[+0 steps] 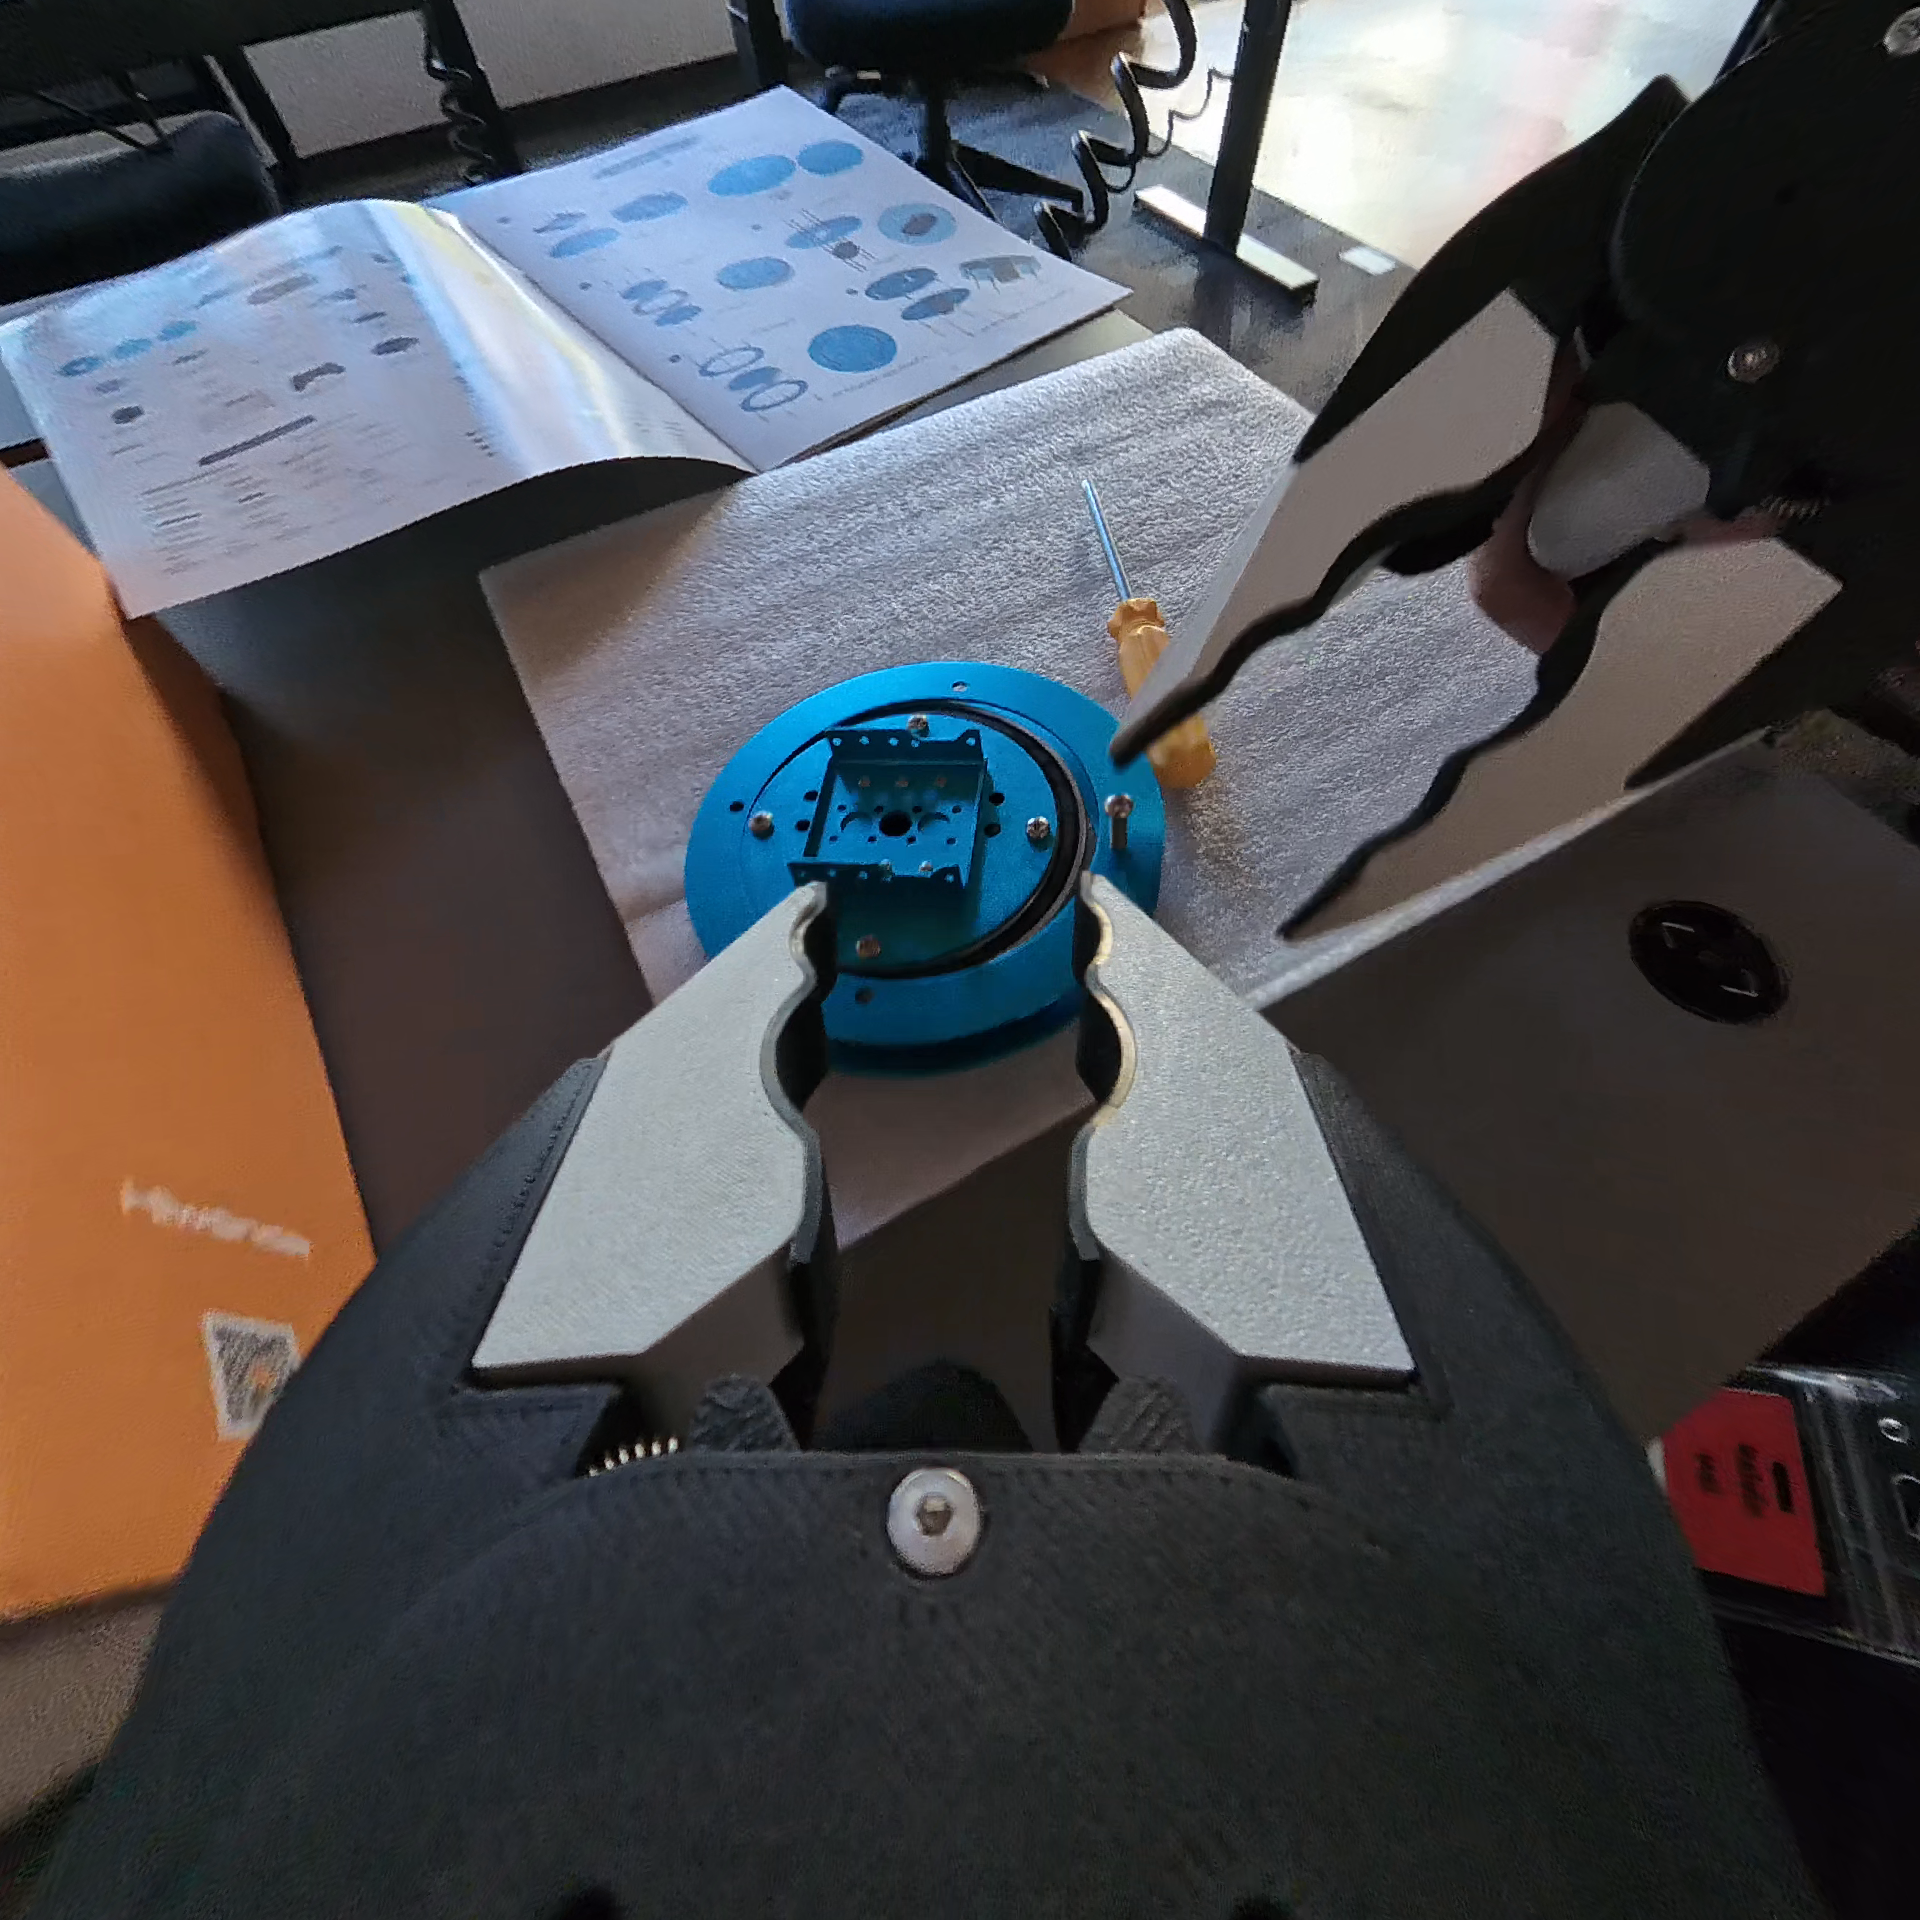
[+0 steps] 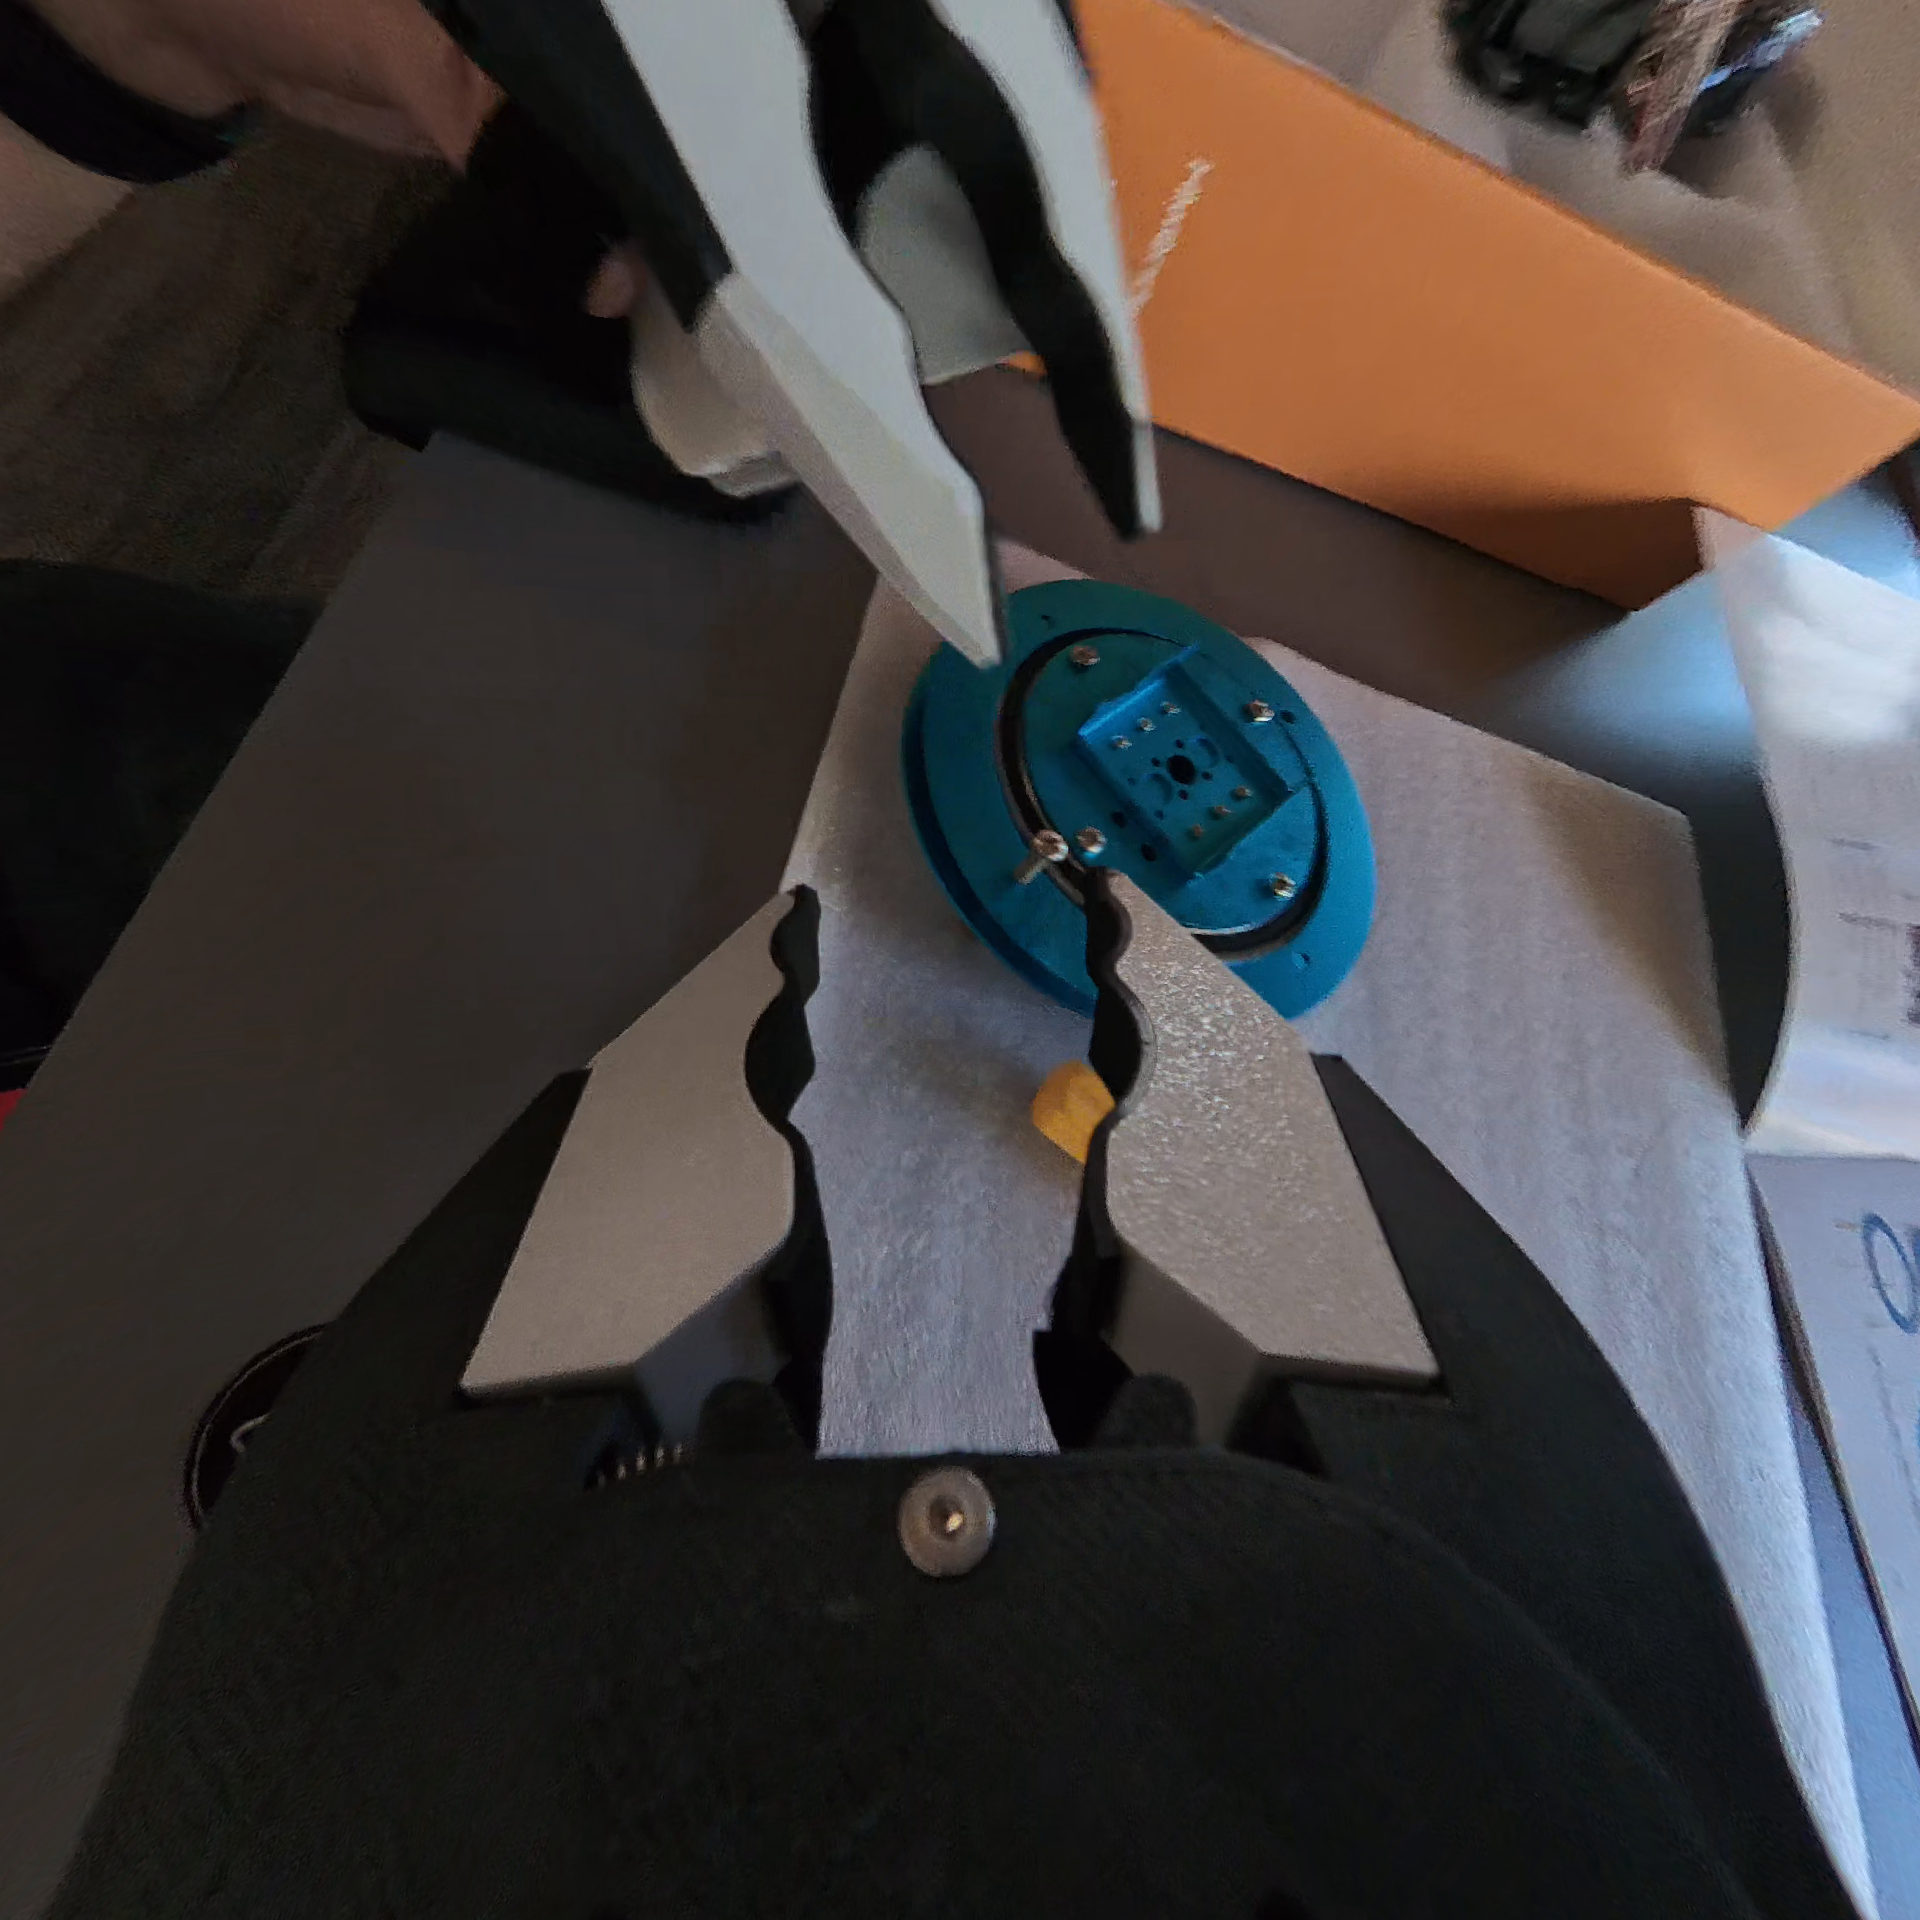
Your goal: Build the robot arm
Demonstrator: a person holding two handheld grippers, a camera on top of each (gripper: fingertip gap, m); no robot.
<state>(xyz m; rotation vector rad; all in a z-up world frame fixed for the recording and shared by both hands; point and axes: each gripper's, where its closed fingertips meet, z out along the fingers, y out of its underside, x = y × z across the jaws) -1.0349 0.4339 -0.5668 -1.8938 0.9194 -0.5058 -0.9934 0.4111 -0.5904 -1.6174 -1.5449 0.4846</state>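
Note:
A blue round metal disc (image 1: 727, 873) with a square blue bracket (image 1: 894, 821) on top lies on a white foam sheet (image 1: 883, 582). My left gripper (image 1: 951, 904) is open and empty, its tips over the disc's near part on either side of the bracket. My right gripper (image 1: 1205, 840) is open and empty at the disc's right edge. In the right wrist view the right gripper (image 2: 951, 894) has one fingertip beside a loose screw (image 2: 1044, 854) on the disc (image 2: 1340, 883). The left gripper (image 2: 1060, 592) comes down from above there. A yellow-handled screwdriver (image 1: 1143, 634) lies next to the disc.
An orange box (image 1: 125, 1039) stands left of the foam sheet and shows in the right wrist view (image 2: 1455, 312). An open booklet (image 1: 520, 312) lies behind the sheet. A red-labelled packet (image 1: 1745, 1507) sits at the near right. An office chair (image 1: 914, 62) and desk legs stand beyond the table. Some 6 cm of space lies between my two pairs of fingers. My left gripper's tips are some 6 cm from the blue round metal disc (image 1: 727, 873). My right wrist view (image 2: 1216, 664) looks at it from another angle.

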